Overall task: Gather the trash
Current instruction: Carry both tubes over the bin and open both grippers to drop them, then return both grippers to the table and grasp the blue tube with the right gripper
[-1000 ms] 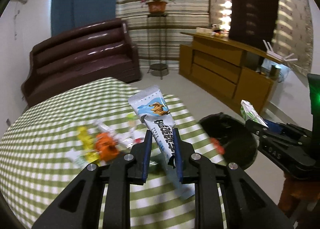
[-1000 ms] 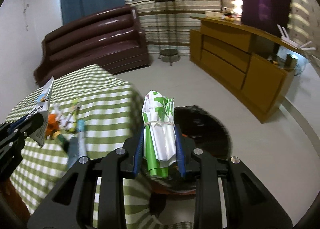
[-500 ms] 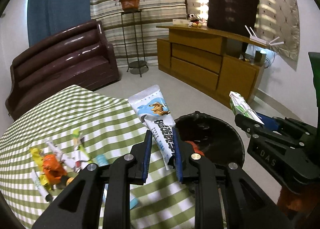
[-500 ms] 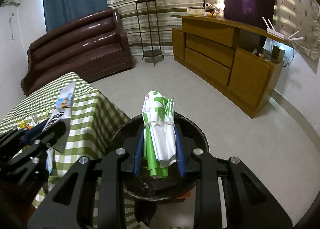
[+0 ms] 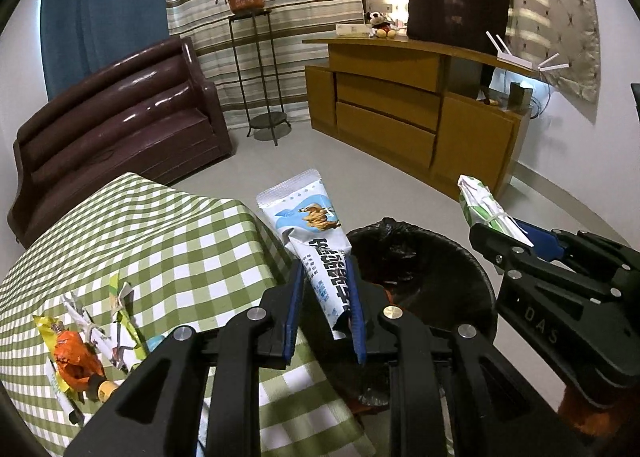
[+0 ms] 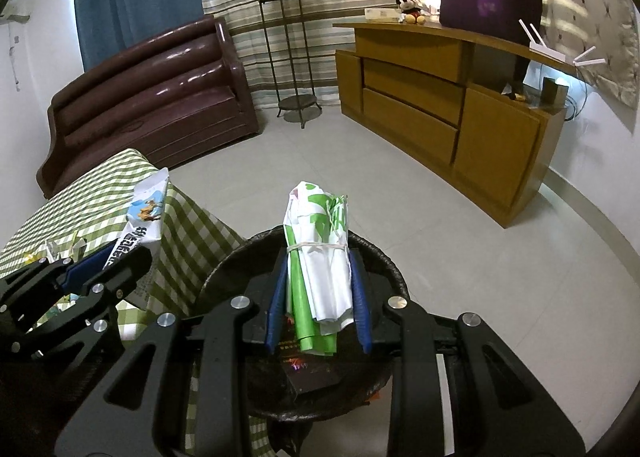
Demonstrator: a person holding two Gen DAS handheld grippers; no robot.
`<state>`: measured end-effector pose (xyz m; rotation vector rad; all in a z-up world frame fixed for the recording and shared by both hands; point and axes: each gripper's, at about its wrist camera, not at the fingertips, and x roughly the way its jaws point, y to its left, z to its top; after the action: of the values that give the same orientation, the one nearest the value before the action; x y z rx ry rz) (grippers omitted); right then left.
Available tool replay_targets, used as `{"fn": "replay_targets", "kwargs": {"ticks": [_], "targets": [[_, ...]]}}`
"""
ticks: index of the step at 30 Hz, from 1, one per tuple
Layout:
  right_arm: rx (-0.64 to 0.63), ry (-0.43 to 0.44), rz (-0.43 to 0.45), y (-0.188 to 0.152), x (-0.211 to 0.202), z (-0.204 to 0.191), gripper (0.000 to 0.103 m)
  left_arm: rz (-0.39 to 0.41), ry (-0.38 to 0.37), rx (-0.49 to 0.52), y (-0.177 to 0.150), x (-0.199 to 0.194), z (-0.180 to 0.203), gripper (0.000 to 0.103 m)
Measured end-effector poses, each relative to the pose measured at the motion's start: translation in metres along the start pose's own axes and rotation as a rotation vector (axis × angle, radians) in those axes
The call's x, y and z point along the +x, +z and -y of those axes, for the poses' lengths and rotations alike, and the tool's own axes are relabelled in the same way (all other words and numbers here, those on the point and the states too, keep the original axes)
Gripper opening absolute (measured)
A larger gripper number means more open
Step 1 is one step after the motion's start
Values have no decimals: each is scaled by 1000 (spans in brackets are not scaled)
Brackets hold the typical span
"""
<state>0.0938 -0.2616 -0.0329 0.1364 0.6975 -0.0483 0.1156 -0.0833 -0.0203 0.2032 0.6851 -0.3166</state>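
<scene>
Trash here is light and floppy: left gripper [image 5: 324, 297] fingers pinch a thin wrapper [image 5: 316, 241] low, right gripper [image 6: 318, 297] fingers squeeze a tied paper bundle [image 6: 320, 257] over the bin [image 6: 384, 257].

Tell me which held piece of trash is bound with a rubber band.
The green-and-white folded wrapper in the right gripper; the left gripper's blue-and-white printed pouch has none.

both wrist views look forward-down, close above bin [image 5: 420, 253] [image 6: 384, 257]; share bin, table edge [image 5: 248, 217] [image 6: 180, 197].
</scene>
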Motion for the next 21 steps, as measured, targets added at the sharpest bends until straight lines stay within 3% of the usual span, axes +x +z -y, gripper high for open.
{"fn": "replay_targets", "kwargs": {"ticks": [2, 7, 21], "targets": [[6, 0, 2, 1, 2, 2, 34, -7, 9, -3, -1, 2, 0, 27], [22, -6, 10, 1, 1, 6, 38, -6, 16, -31, 1, 2, -2, 52], [2, 24, 20, -1, -16, -11, 38, -18, 40, -79, -9, -23, -23, 58]]}}
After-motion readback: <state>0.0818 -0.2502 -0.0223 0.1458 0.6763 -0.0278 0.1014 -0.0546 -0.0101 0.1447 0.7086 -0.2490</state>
